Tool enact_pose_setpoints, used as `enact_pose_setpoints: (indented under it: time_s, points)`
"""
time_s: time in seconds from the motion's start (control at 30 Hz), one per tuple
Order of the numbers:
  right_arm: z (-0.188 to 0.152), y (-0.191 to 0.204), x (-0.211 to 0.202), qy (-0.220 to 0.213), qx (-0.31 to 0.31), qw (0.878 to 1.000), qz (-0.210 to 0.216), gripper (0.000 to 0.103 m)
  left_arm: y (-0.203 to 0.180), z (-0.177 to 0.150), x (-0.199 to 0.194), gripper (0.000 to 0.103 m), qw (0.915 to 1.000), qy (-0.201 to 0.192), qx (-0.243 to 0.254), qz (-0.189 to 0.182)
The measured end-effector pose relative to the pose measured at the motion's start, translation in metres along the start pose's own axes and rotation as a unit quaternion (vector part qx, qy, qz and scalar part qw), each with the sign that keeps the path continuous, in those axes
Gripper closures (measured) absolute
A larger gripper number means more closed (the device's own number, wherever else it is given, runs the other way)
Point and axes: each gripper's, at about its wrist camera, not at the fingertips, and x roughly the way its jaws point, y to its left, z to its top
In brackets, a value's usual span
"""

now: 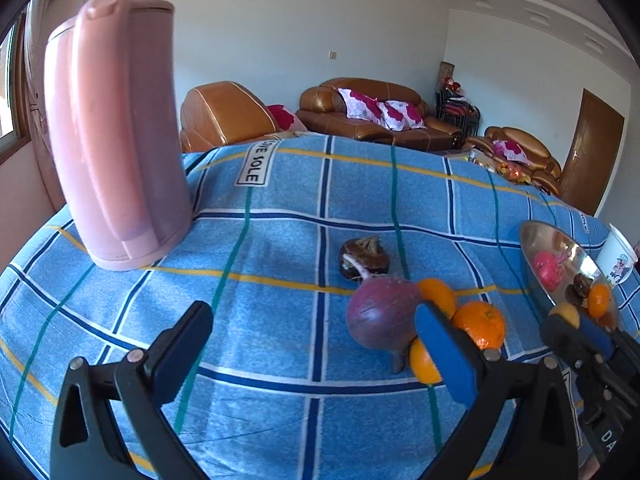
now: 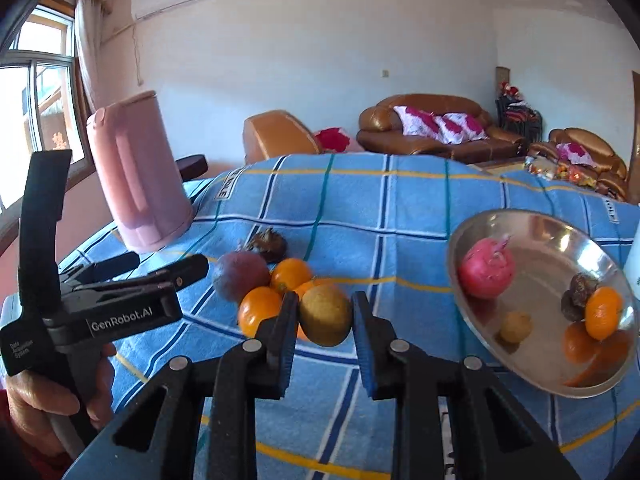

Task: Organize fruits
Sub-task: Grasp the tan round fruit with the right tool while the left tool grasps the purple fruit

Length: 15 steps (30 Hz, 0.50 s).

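- A living room with brown sofas lies behind a table under a blue checked cloth (image 1: 280,280); all places below are given relative to the steel plate (image 1: 536,248).
- Left wrist view: the left gripper (image 1: 312,340) stands with its jaws wide apart and empty. A purple fruit (image 1: 380,312) and oranges (image 1: 480,322) cluster left of the plate, a pink jug (image 1: 116,140) far left. Beside the plate's near rim, the right gripper (image 1: 568,320) pinches a small yellowish fruit (image 1: 565,312).
- Right wrist view: the right gripper (image 2: 325,316) is clamped on the yellow-brown fruit (image 2: 326,314), left of the plate (image 2: 600,376), above the oranges (image 2: 260,310).
- Risk: the round fruit could slip from the pads, or roll off the shallow, crowded plate.
- Room: bare cloth lies between cluster and plate; a white cup (image 1: 618,256) crowds its far side.
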Motion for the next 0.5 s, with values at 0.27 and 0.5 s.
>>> enact_pose_setpoints:
  time_s: [0.27, 0.5]
  points:
    - [0.004, -0.016, 0.001, -0.002, 0.022, 1.000, -0.006, 0.075, -0.025, 0.011, 0.045, 0.014, 0.9966, 0.061, -0.052, 0.019]
    - [0.005, -0.022, 0.007, 0.009, 0.042, 0.999, 0.006, 0.075, -0.022, 0.005, 0.045, 0.017, 0.9963, 0.059, -0.062, 0.000]
